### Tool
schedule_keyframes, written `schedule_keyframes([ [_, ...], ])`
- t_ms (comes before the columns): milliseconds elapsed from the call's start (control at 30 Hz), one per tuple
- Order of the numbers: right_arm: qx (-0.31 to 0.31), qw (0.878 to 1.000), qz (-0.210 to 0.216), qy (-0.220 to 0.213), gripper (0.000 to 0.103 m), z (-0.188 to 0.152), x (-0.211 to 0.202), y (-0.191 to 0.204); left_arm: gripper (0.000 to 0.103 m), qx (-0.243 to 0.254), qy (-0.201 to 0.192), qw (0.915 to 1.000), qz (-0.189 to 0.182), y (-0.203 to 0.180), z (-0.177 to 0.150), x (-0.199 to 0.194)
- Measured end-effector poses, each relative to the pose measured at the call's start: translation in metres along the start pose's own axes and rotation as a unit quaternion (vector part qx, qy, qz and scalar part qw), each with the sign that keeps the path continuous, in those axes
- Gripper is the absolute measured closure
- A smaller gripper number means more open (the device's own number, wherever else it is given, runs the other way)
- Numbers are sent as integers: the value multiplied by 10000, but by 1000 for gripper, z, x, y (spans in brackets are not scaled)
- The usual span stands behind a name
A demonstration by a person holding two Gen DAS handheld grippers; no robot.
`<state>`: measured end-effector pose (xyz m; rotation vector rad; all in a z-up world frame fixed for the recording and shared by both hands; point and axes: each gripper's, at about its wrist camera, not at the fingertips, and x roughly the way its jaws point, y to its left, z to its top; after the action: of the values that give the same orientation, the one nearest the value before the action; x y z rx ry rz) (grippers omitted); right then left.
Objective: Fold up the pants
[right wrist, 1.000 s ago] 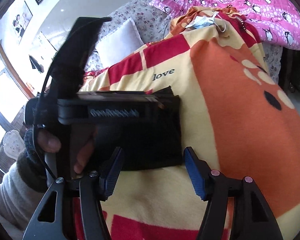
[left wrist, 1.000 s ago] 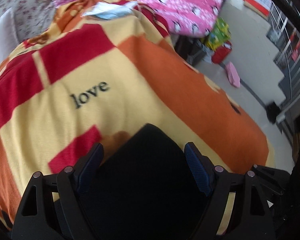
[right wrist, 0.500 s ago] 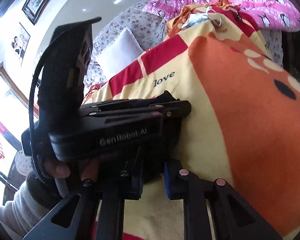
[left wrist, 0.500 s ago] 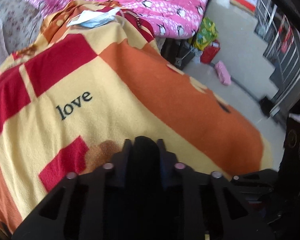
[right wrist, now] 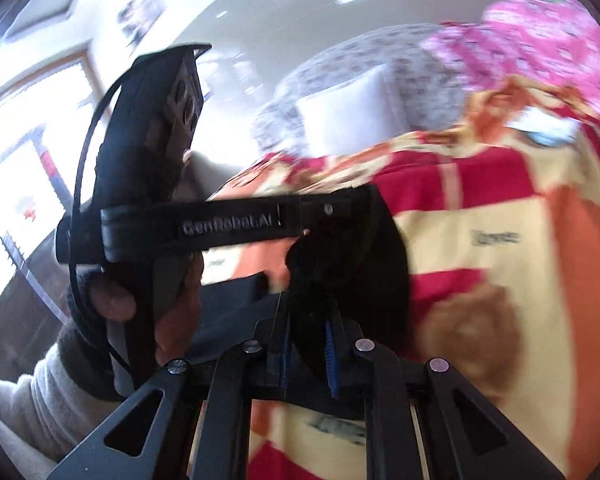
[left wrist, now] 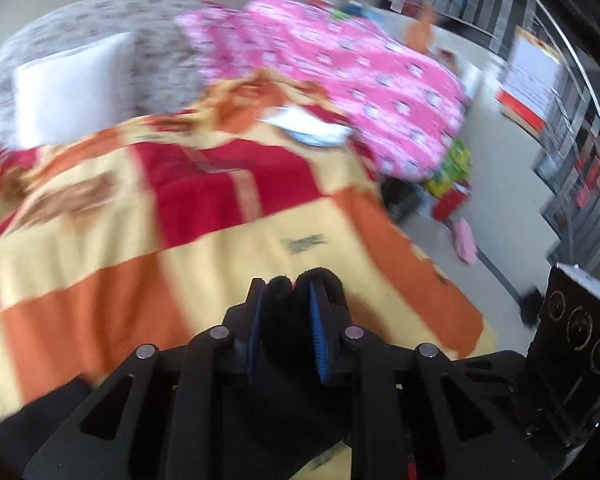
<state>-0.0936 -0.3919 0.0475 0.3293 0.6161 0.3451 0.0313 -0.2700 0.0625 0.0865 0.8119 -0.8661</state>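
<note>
The black pants (left wrist: pixel 284 320) are bunched between the blue pads of my left gripper (left wrist: pixel 286 304), which is shut on them and holds them lifted above the blanket. In the right wrist view my right gripper (right wrist: pixel 306 328) is shut on another part of the black pants (right wrist: pixel 352 264), which hang in a dark fold above the blanket. The left gripper (right wrist: pixel 328 210) shows there from the side, held in a hand, clamped on the same cloth. Both views are motion-blurred.
A yellow, red and orange fleece blanket (left wrist: pixel 180 232) covers the surface under the pants. A pink penguin-print quilt (left wrist: pixel 360 72) and a white pillow (left wrist: pixel 72 88) lie behind. A face mask (left wrist: pixel 312 128) lies at the blanket's far end. Floor with boxes (left wrist: pixel 452 176) is to the right.
Both grippers went from open to shut on the black pants, then lifted them off the blanket. The views now tilt up toward the pillow and the back of the room.
</note>
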Motion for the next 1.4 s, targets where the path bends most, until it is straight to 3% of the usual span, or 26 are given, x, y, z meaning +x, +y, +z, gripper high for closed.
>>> schedule_keyframes([
  [167, -288, 9968, 394, 638, 88, -14, 68, 40, 82, -500, 13, 9953, 828, 64, -45, -33],
  [200, -302, 9950, 420, 860, 80, -20, 87, 45, 81, -629, 56, 9934, 962, 77, -56, -37],
  [300, -547, 9870, 13, 1511, 70, -38, 125, 59, 76, -1018, 119, 9869, 1245, 103, -83, -45],
  [333, -779, 9865, -129, 1434, 65, -37, 120, 67, 75, -1122, 94, 9855, 1274, 108, -90, -48],
  [400, -1036, 9836, -348, 1438, 47, -31, 110, 76, 69, -1292, 31, 9824, 1349, 115, -99, -55],
  [467, -1280, 9814, -626, 1288, 46, -24, 95, 81, 66, -1327, -91, 9808, 1427, 115, -103, -63],
  [600, -1520, 9782, -984, 1020, 43, -11, 57, 87, 49, -1323, -362, 9826, 1249, 102, -100, -73],
  [733, -1778, 9606, -2008, 729, 41, 8, 30, 76, 49, -1217, -399, 9859, 1075, 87, -96, -70],
  [800, -1798, 9452, -2657, 603, 37, 17, 18, 60, 48, -1200, -400, 9869, 1004, 82, -95, -70],
  [867, -1646, 9383, -2978, 612, 37, 22, 13, 44, 45, -1192, -381, 9877, 939, 77, -97, -67],
  [1067, -994, 9597, -2541, 677, 37, 14, 11, 8, 27, -1275, -157, 9875, 917, 72, -116, -60],
  [1200, -780, 9712, -2094, 822, 37, 2, 30, 3, 27, -1362, 101, 9841, 1134, 76, -131, -47],
  [1300, -741, 9761, -1849, 867, 37, -1, 52, 5, 27, -1527, 145, 9822, 1084, 77, -135, -37],
  [1400, -769, 9748, -1868, 946, 37, -3, 74, 3, 26, -1605, 128, 9807, 1105, 72, -131, -26],
])
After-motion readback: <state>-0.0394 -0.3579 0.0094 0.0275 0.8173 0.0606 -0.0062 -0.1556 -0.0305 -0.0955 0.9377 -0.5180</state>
